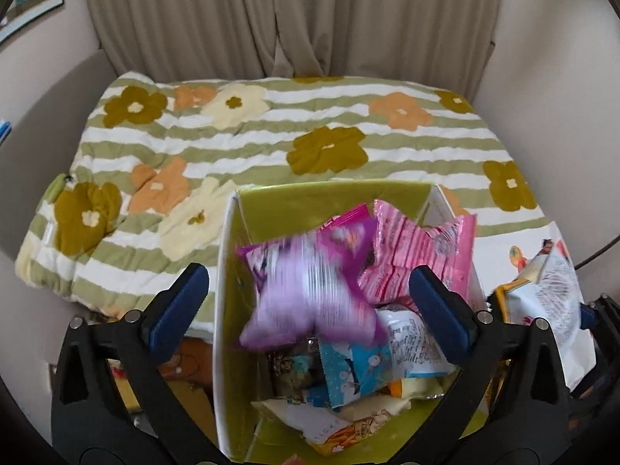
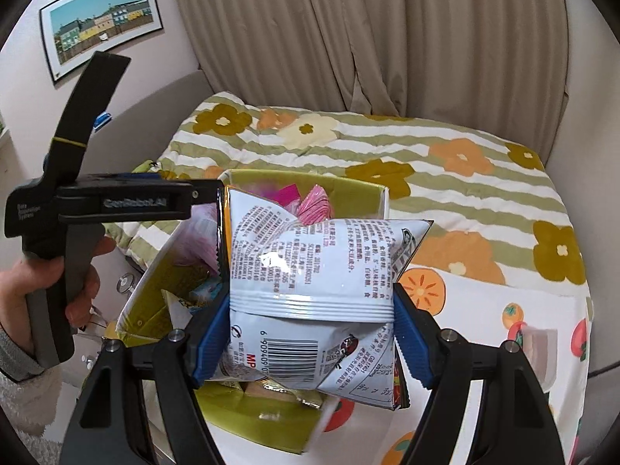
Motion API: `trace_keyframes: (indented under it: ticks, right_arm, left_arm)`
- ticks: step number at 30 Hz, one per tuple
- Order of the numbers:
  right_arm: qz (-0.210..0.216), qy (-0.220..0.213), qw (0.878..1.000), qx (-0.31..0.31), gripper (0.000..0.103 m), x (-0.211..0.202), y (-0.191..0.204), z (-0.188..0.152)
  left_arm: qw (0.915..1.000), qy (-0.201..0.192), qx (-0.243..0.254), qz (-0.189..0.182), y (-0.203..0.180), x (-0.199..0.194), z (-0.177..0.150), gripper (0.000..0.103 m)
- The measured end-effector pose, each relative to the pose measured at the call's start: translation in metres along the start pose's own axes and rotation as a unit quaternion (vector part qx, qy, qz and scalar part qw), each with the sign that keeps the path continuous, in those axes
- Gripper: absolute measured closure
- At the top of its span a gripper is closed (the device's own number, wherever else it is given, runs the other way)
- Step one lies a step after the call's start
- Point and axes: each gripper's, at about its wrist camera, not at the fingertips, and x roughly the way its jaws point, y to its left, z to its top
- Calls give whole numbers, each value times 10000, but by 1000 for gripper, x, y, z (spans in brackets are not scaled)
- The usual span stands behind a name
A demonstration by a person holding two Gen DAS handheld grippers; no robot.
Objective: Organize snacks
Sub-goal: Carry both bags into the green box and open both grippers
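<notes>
Two tongs: left tongs (image 1: 308,290) spread wide above a purple packet (image 1: 310,290) over the box (image 1: 228,271); right tongs (image 2: 310,333) pinch a white bag (image 2: 310,271).

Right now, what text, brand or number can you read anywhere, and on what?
"GenRobot.AI": side of the left gripper, blurred, so a probable reading.
"6 909409 0...": under the barcode on the white snack bag in the right gripper; the rest is hidden.
"MP": red letters by that barcode.
Small print on that bag, and the packets in the green box: unreadable.
</notes>
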Motion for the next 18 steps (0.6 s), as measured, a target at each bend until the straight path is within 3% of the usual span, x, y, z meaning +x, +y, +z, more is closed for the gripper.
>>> trace_keyframes:
  ticks: [5,14,16,18]
  right_arm:
    - [-98,11,9999,59,31,0,14,-6]
    - [-193,8,9998,57,29,10,41,-6]
    - [-166,37,9998,72,19,14,44,-7]
    - [-87,-32,9999,86,0,15,45,-12]
  left_arm:
    - [9997,-19,-99,-214,20,-14,-18,0]
    - [9999,-117,-118,-9,44,-37,-46,0]
    - [9997,-153,-167,82,50,-42,-52,0]
    - [9994,-166,-247,160,56,-45,-60,0]
